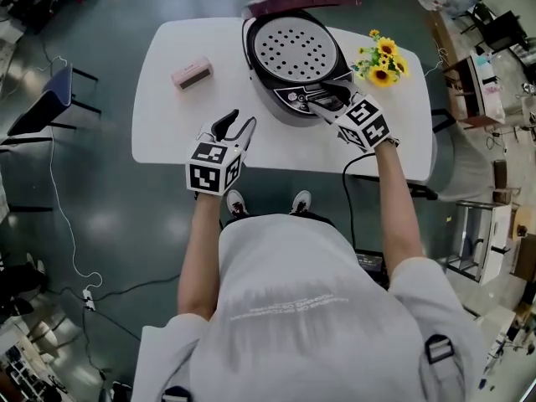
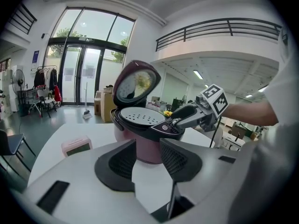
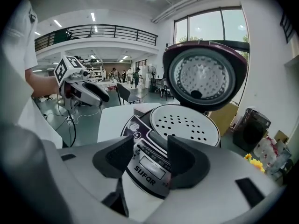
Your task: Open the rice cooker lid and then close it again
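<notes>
White table [image 1: 167, 132], rice cooker [image 1: 295, 57] just under right tongs [image 1: 327, 99]

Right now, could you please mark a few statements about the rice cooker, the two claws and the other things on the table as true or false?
1. The rice cooker has its lid raised. True.
2. The left claw holds the pink box. False: its jaws stand apart and empty over the table, and the box lies clear of them, farther back.
3. The right claw is at the cooker's front control panel, jaws apart. True.
4. The yellow flowers sit right beside the pink box. False: they lie on the cooker's other side, at the right in the head view.
</notes>
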`<state>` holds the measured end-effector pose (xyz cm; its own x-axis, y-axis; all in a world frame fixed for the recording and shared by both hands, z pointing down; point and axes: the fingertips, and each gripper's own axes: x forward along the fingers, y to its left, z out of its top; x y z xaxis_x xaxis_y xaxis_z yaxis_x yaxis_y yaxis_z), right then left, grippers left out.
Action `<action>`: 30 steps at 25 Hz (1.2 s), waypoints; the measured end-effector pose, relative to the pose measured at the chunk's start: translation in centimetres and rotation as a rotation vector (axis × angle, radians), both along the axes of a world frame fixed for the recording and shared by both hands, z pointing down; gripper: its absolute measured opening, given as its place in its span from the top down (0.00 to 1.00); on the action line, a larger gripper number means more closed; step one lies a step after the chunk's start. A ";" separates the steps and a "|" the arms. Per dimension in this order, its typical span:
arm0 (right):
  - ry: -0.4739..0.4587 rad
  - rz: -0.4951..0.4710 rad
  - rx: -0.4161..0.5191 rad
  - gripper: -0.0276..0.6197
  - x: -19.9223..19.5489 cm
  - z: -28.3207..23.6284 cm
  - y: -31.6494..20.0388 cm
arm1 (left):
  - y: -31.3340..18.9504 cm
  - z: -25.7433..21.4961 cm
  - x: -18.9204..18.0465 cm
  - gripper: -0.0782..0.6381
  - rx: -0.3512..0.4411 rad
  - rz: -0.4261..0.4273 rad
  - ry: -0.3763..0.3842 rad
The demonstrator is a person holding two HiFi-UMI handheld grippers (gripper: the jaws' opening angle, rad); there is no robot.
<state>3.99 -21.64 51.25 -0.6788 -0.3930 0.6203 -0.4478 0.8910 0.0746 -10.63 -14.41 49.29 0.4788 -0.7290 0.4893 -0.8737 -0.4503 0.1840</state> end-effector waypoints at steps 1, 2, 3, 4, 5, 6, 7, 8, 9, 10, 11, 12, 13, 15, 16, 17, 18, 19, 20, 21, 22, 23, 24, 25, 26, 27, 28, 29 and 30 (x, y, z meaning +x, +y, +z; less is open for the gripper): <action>0.000 0.001 0.001 0.61 0.0 0.0 0.0 | -0.1 -0.2 0.1 0.65 0.004 0.003 0.000; 0.002 0.002 -0.001 0.61 0.1 0.1 0.0 | -0.2 -0.2 0.2 0.65 0.008 0.006 -0.001; 0.010 0.000 -0.008 0.60 0.1 0.3 0.2 | -0.1 -0.2 0.5 0.65 0.011 0.010 -0.002; 0.023 -0.005 -0.017 0.61 0.1 0.7 0.5 | 0.0 -0.1 0.7 0.65 0.014 0.015 -0.003; 0.040 -0.011 -0.024 0.63 0.1 1.0 0.7 | 0.1 0.0 0.8 0.65 0.015 0.019 -0.004; 0.055 -0.017 -0.025 0.64 0.1 1.2 0.9 | 0.1 0.0 1.0 0.65 0.016 0.023 -0.004; 0.063 -0.020 -0.024 0.64 0.1 1.2 0.9 | 0.1 0.0 1.0 0.65 0.016 0.026 -0.003; 0.062 -0.018 -0.021 0.64 0.1 1.1 0.8 | 0.0 0.0 1.0 0.65 0.017 0.028 -0.002; 0.054 -0.013 -0.013 0.65 0.1 1.1 0.6 | -0.1 -0.1 1.1 0.65 0.017 0.030 -0.001; 0.041 -0.008 0.000 0.66 0.1 1.0 0.5 | -0.2 -0.2 1.1 0.65 0.019 0.032 -0.001; 0.026 -0.005 0.016 0.67 0.1 1.0 0.5 | -0.2 -0.3 1.2 0.65 0.021 0.035 -0.002; 0.008 -0.001 0.027 0.67 0.2 1.0 0.5 | -0.2 -0.4 1.2 0.65 0.024 0.039 -0.005; -0.012 0.005 0.029 0.67 0.3 1.0 0.5 | -0.3 -0.6 1.2 0.65 0.028 0.043 -0.010; -0.059 0.024 0.005 0.66 0.3 0.8 0.4 | -0.5 -0.9 1.0 0.65 0.036 0.052 -0.025; -0.087 0.037 -0.012 0.64 0.2 0.7 0.3 | -0.6 -1.1 0.8 0.65 0.041 0.054 -0.033; -0.122 0.055 -0.028 0.61 0.1 0.4 0.2 | -0.7 -1.3 0.6 0.65 0.045 0.055 -0.039; -0.162 0.077 -0.039 0.60 0.2 0.1 0.1 | -0.8 -1.6 0.4 0.65 0.051 0.054 -0.045; -0.205 0.101 -0.045 0.59 0.2 -0.4 0.0 | -1.0 -1.8 0.1 0.65 0.057 0.054 -0.052; -0.250 0.126 -0.045 0.59 0.4 -1.1 -0.1 | -1.2 -2.1 -0.1 0.65 0.065 0.053 -0.060; -0.293 0.150 -0.039 0.59 0.6 -2.0 -0.4 | -1.5 -2.4 -0.4 0.65 0.073 0.052 -0.069; -0.333 0.171 -0.026 0.59 0.8 -3.1 -0.7 | -1.8 -2.8 -0.6 0.65 0.083 0.052 -0.080; -0.369 0.186 -0.009 0.59 0.9 -4.3 -1.0 | -2.2 -3.4 -0.9 0.65 0.095 0.052 -0.091; -0.400 0.196 0.009 0.59 1.1 -5.5 -1.3 | -2.7 -4.0 -1.0 0.65 0.110 0.052 -0.100; -0.429 0.204 0.027 0.59 1.4 -6.8 -1.6 | -3.1 -4.8 -1.1 0.65 0.127 0.052 -0.107; -0.459 0.217 0.043 0.59 1.7 -8.1 -1.9 | -3.5 -5.6 -1.2 0.65 0.147 0.051 -0.111; -0.490 0.240 0.058 0.59 2.2 -9.4 -2.3 | -3.9 -6.5 -1.2 0.65 0.169 0.049 -0.113; -0.522 0.279 0.072 0.59 2.9 -10.6 -2.8 | -4.3 -7.4 -1.2 0.65 0.194 0.044 -0.115; -0.552 0.329 0.088 0.59 3.7 -11.8 -3.4 | -4.6 -8.4 -1.3 0.65 0.222 0.035 -0.119; -0.576 0.380 0.105 0.59 4.6 -12.8 -4.0 | -4.9 -9.3 -1.3 0.65 0.251 0.022 -0.125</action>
<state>8.61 -25.62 38.46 -0.6917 -0.7067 0.1487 -0.7213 0.6656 -0.1915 -11.94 -19.32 39.96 0.4432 -0.8251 0.3504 -0.8721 -0.4873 -0.0444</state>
